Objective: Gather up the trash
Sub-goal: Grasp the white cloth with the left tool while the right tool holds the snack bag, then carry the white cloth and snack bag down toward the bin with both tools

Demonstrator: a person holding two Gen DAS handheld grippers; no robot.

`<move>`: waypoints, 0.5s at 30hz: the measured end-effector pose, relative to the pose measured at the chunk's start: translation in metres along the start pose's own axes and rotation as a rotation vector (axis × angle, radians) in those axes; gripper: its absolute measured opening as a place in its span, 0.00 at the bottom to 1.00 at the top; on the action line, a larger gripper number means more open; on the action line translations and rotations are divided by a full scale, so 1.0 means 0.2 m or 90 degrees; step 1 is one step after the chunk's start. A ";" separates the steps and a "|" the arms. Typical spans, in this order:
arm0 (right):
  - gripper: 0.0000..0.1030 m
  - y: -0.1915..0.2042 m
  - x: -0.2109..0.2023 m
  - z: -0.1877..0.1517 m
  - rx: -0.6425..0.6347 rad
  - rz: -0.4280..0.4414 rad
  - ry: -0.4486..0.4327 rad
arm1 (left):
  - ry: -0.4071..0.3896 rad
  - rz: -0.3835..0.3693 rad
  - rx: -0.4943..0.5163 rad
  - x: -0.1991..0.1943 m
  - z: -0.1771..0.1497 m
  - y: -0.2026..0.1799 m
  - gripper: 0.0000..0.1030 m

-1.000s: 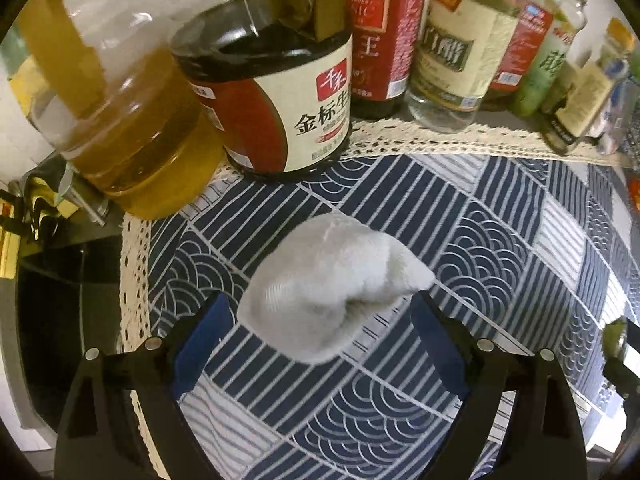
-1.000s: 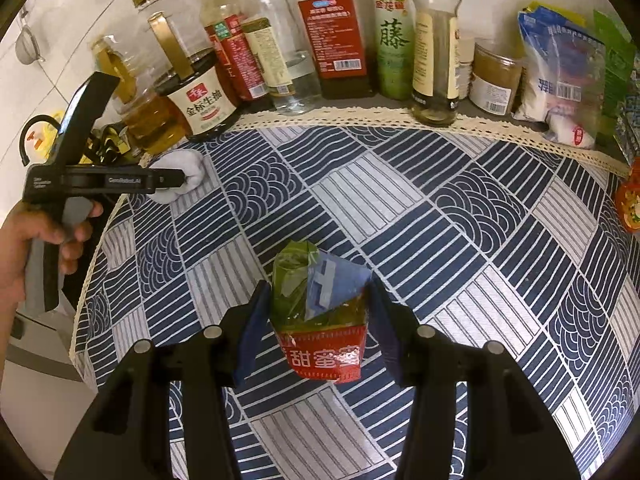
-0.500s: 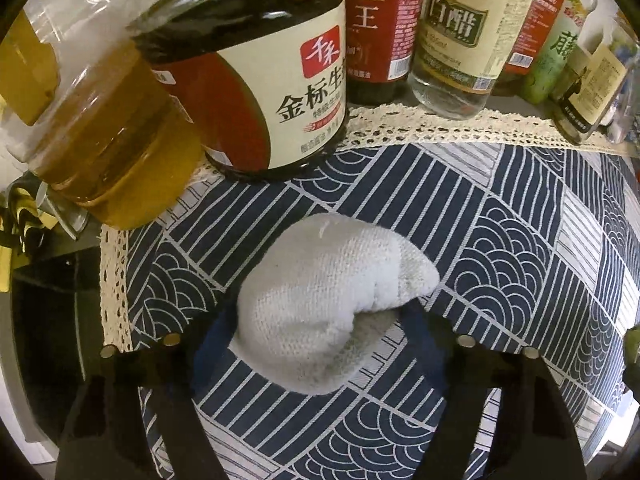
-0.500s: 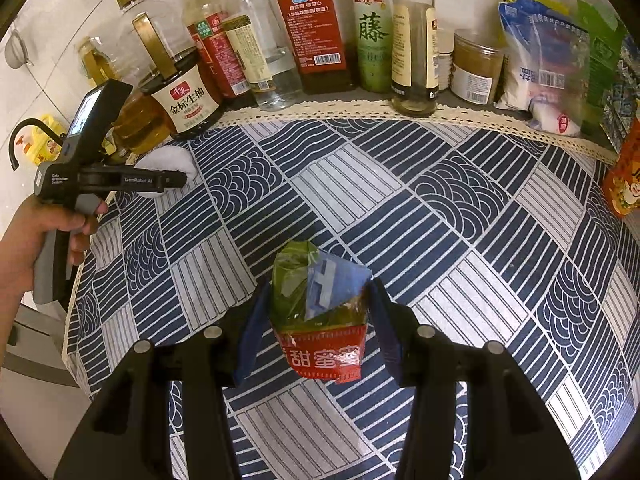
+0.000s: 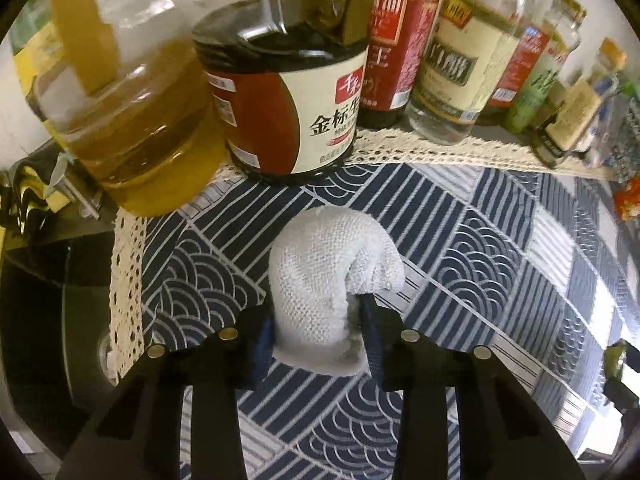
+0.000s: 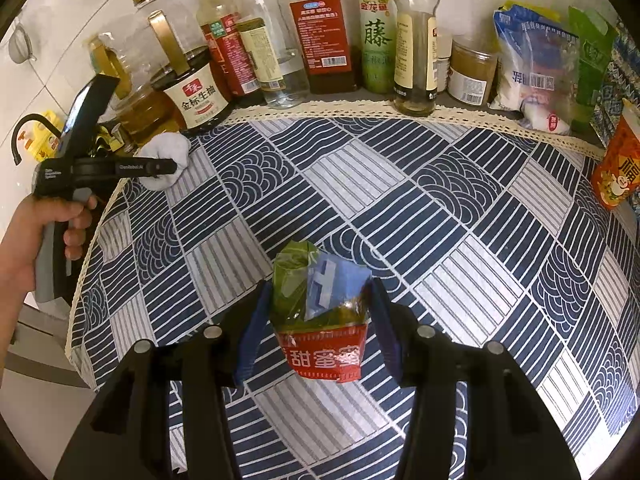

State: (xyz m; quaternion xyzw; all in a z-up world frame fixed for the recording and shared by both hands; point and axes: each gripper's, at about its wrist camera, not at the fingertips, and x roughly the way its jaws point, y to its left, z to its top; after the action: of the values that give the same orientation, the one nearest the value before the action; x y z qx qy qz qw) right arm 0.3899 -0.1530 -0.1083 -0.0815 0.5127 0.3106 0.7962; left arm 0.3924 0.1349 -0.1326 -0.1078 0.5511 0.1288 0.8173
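Observation:
A crumpled white paper towel wad (image 5: 326, 280) lies on the blue patterned tablecloth (image 5: 500, 264) near the bottles. My left gripper (image 5: 316, 328) is shut on the wad, squeezing it between its fingers. In the right wrist view the same wad (image 6: 166, 158) shows at the far left under the left gripper (image 6: 168, 166). My right gripper (image 6: 316, 320) is shut on a bundle of wrappers (image 6: 320, 312): green and blue plastic on top, a red printed pack below. It holds the bundle just above the cloth.
A row of oil, soy sauce (image 5: 296, 92) and vinegar bottles (image 6: 414, 36) stands along the back lace edge. Bags and jars (image 6: 536, 68) stand at the back right, a red pack (image 6: 618, 168) at the right. The table's left edge drops to a dark stove (image 5: 48, 300).
My left gripper moved forward around the white wad and closed on it, squeezing it narrower. My right gripper kept its hold on the wrapper bundle and barely moved.

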 end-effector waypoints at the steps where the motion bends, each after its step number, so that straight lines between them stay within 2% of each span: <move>1: 0.49 0.01 -0.01 0.00 -0.001 0.000 -0.001 | -0.006 -0.005 0.001 -0.03 -0.02 0.00 0.35; 15: 0.49 0.26 -0.15 -0.10 -0.043 -0.015 -0.009 | -0.043 -0.051 0.029 -0.39 -0.34 0.00 0.35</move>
State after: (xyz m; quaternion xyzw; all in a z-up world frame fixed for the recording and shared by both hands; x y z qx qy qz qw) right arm 0.3358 -0.1328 -0.0824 -0.1123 0.4952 0.3187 0.8004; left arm 0.3057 0.1065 -0.0857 -0.1069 0.5211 0.0873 0.8423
